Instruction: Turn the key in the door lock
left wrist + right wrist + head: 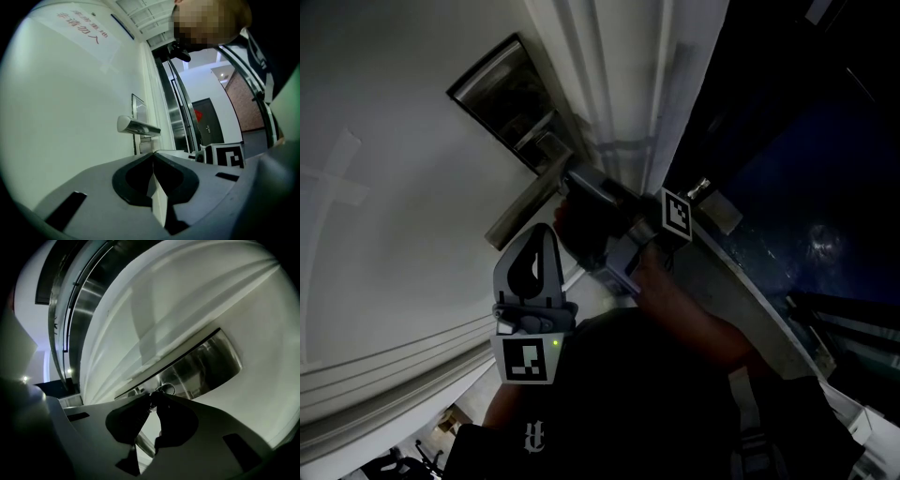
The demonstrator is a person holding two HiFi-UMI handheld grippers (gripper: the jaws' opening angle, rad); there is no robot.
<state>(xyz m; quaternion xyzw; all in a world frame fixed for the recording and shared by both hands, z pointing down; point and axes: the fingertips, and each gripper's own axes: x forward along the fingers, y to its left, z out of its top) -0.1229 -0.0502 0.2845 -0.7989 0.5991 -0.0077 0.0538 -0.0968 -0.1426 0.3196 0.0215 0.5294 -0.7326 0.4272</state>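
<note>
White door point(394, 234) w/ steel lock plate point(502, 89) & lever handle point(138, 126)

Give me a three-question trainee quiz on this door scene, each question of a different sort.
1. True or false: the right tool is shut on the key.
2. The left tool is: A open, B shut and empty, C shut on the key.
3. Fill in: the handle is mounted on the white ____.

Key: 1 true; 2 B; 3 door.
</note>
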